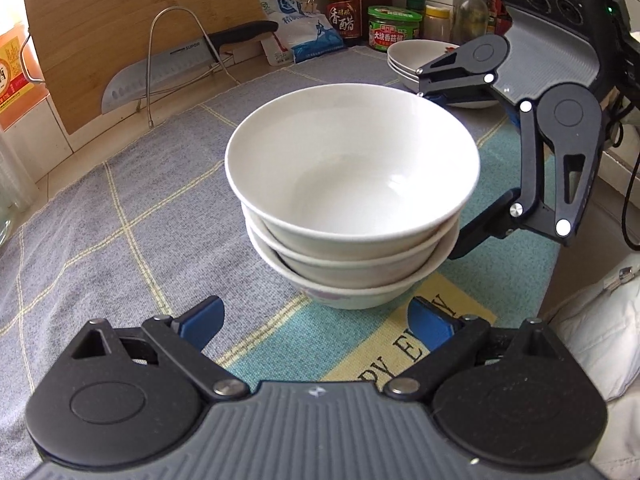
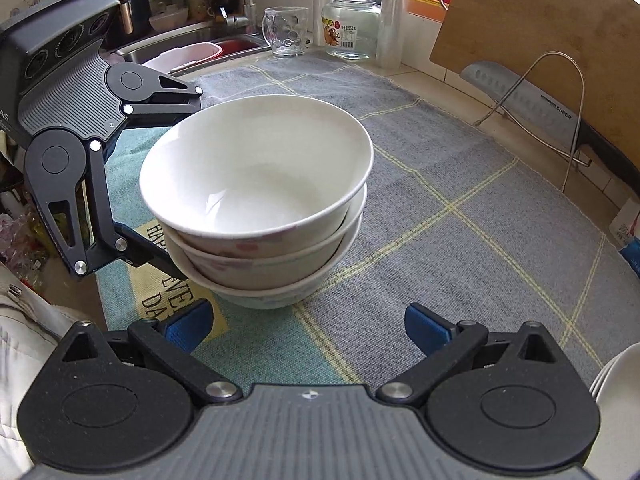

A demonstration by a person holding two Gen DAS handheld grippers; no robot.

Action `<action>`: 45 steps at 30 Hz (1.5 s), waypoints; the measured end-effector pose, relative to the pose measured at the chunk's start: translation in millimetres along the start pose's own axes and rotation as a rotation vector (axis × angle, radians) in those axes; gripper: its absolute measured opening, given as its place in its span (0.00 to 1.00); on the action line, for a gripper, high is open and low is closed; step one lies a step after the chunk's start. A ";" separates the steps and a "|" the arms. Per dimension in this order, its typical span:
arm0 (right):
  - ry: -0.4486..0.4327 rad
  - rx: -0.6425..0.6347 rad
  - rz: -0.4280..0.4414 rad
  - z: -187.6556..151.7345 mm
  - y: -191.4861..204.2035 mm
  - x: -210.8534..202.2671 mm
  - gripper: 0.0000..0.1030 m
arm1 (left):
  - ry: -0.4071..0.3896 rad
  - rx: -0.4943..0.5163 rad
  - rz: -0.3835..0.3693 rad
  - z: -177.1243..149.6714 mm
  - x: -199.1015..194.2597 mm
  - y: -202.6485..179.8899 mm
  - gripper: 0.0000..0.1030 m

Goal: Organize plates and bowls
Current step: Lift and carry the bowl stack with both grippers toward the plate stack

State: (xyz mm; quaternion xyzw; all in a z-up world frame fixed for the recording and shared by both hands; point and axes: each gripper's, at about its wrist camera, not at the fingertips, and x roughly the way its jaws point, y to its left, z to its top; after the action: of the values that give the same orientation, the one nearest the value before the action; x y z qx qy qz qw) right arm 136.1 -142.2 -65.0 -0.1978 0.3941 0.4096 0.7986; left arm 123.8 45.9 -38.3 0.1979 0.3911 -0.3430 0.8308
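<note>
Blue pads on both sets of jaws, both spread wide, nothing gripped. Left gripper (image 1: 316, 322) sits low just short of the bowl stack (image 1: 352, 200); its pads flank the base of the stack without touching. Right gripper (image 2: 308, 326) faces the same stack from the other side, jaws also released, pads clear of the bottom bowl.

Stack: three white bowls nested, upright, slightly off-centre to each other, the lower ones with faint pink print. They stand on the woven mat (image 1: 120, 208) covering the table, on the seam between the grey check and the teal/yellow lettered panel.

Plates: a short pile of shallow white plates (image 1: 416, 58) toward the back of the table, behind the right gripper's upper finger. Well apart from the bowls. A white rim at the lower right edge of the right wrist view is probably that same pile.

Outward: wire rack (image 1: 180, 64) holding a knife (image 1: 160, 76) in front of a leaning wooden cutting board (image 1: 120, 12); bottles and jars at the back; glass mug (image 2: 286, 32), glass jar (image 2: 350, 26) and sink (image 2: 192, 48) on the far side.

Step, as I read it: bowls look consolidated, plates look piled. Sorting is mostly done; both grippers are parked around the bowl stack, either just off it or about to shift it.

Next move, if the stack needs relocating: grip the bottom bowl's wall or rim, not the top one, or only the top bowl lifts. Nesting is loose, so keep it level and slow.
</note>
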 end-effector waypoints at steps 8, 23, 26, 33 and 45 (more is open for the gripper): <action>0.014 0.050 0.002 6.3 0.3 5.5 1.00 | -0.017 0.109 -0.130 7.6 6.6 13.4 0.95; 0.024 0.002 0.015 16.9 16.8 13.1 0.99 | -0.029 0.248 -0.256 13.7 5.3 18.6 0.92; 0.037 -0.027 0.021 18.3 21.4 15.4 0.97 | -0.039 0.256 -0.259 13.7 2.7 19.3 0.92; 0.045 -0.037 0.027 23.7 21.5 14.8 0.94 | -0.044 0.278 -0.286 17.2 3.4 23.0 0.90; 0.062 -0.057 0.051 26.6 23.5 12.3 0.86 | -0.035 0.332 -0.337 21.2 2.7 22.6 0.81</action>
State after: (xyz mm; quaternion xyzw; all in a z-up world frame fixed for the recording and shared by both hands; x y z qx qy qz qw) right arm 133.8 -105.3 -58.4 -0.2230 0.4119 0.4344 0.7694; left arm 152.4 47.7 -26.0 0.2578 0.3425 -0.5399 0.7244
